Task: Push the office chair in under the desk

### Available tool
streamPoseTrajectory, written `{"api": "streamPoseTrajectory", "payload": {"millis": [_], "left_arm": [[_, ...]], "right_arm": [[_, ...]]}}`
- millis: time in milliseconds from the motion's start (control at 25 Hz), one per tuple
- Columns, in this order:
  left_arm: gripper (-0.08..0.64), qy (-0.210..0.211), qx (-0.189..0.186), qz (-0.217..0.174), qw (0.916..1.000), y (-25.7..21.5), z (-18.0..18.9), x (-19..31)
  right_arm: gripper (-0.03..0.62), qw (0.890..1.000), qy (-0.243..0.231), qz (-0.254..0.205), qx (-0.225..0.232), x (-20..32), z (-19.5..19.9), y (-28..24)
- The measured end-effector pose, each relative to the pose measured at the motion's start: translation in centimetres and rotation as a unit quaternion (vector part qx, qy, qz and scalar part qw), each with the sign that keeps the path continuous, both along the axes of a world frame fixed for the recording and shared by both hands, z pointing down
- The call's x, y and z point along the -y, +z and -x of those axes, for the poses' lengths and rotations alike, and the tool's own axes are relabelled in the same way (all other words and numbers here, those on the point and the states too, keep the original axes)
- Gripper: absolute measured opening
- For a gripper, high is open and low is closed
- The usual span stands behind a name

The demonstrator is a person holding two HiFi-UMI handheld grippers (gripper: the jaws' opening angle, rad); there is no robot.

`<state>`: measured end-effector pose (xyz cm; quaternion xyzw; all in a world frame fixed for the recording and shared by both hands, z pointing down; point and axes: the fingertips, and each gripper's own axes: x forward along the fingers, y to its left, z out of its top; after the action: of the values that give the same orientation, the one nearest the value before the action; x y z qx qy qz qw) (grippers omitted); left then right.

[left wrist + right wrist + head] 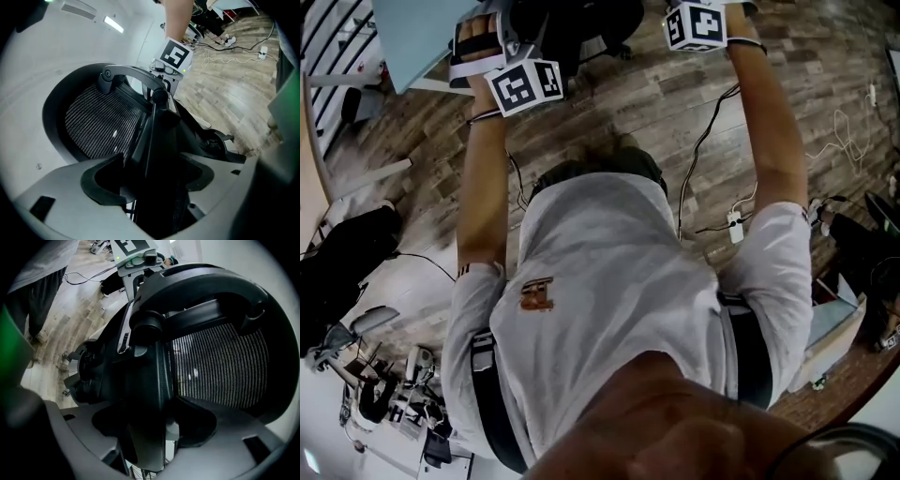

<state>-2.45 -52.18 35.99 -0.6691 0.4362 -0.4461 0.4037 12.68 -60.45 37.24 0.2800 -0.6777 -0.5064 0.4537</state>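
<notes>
The black office chair (pixel 581 23) stands at the top of the head view, next to the pale blue desk (pixel 412 28). Both of my arms reach out to its backrest. In the left gripper view the mesh backrest (pixel 98 122) fills the frame, and my left gripper (pixel 154 178) is shut on the edge of its black frame. My right gripper (pixel 154 423) is shut on the opposite edge of the same backrest (pixel 215 366). Each gripper's marker cube shows in the other's view, the right one (pixel 176 54) and the left one (pixel 133 251). The chair's seat and wheels are mostly hidden.
Cables and a white power strip (pixel 736 225) lie on the wood floor behind me. A black bag (pixel 347 262) sits at the left and a box (pixel 834 328) at the right. A person's legs (pixel 37 296) stand beside the chair.
</notes>
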Motion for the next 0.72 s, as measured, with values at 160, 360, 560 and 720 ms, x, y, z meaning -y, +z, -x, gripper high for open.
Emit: {"api": "streamPoseTrajectory", "payload": {"millis": [160,360,560,720], "left_arm": [[0.341,-0.038,0.008,0.010,0.9992,0.2,-0.1,0.7],[0.342,-0.102,0.019,0.023,0.9943,0.4,-0.3,2.2],[0.344,-0.133,0.029,0.027,0.9903,0.6,-1.1,3.5],[0.344,-0.155,0.031,0.027,0.9871,0.8,-1.3,3.8]], "right_arm": [[0.262,1.000,-0.020,-0.004,0.008,0.6,-0.1,0.0],[0.262,0.998,-0.050,-0.001,0.022,1.6,-0.3,-0.1],[0.262,0.997,-0.069,-0.004,0.028,2.5,-1.3,0.0],[0.264,0.996,-0.083,-0.001,0.031,2.8,-1.4,0.1]]}}
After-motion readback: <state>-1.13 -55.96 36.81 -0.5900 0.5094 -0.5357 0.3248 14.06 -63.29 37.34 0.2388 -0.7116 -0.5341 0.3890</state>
